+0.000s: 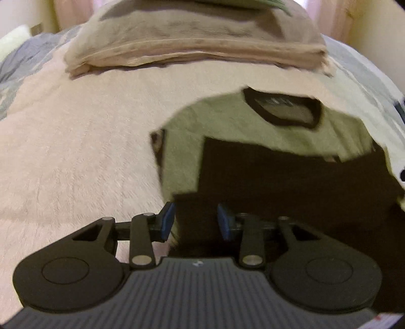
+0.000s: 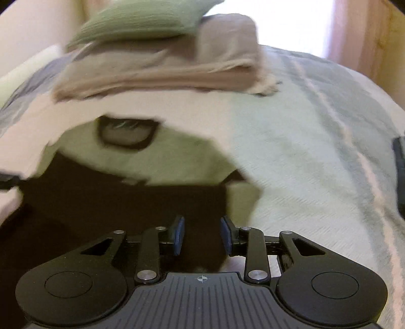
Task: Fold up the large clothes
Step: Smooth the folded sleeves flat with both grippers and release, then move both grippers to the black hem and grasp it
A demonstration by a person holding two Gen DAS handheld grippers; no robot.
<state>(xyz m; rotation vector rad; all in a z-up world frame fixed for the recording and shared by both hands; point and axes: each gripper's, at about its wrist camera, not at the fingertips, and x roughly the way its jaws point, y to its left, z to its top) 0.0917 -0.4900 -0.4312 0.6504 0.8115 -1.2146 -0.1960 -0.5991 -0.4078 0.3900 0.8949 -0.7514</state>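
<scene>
— On the bed (image 1: 63,151), what's lying there?
— A green T-shirt (image 1: 227,131) with a black collar, its black lower part nearest both cameras.
— And the left hand-held gripper (image 1: 195,222)?
— Jaws apart over the dark cloth, gripping nothing.
— The right hand-held gripper (image 2: 202,236)?
— Likewise open. Folded beige cloth (image 2: 164,68) lies beyond.

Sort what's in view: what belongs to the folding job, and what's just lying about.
Job:
shirt
left gripper, open
right gripper, open

Lying about:
folded blankets
green cushion
pink blanket
bedspread
</scene>
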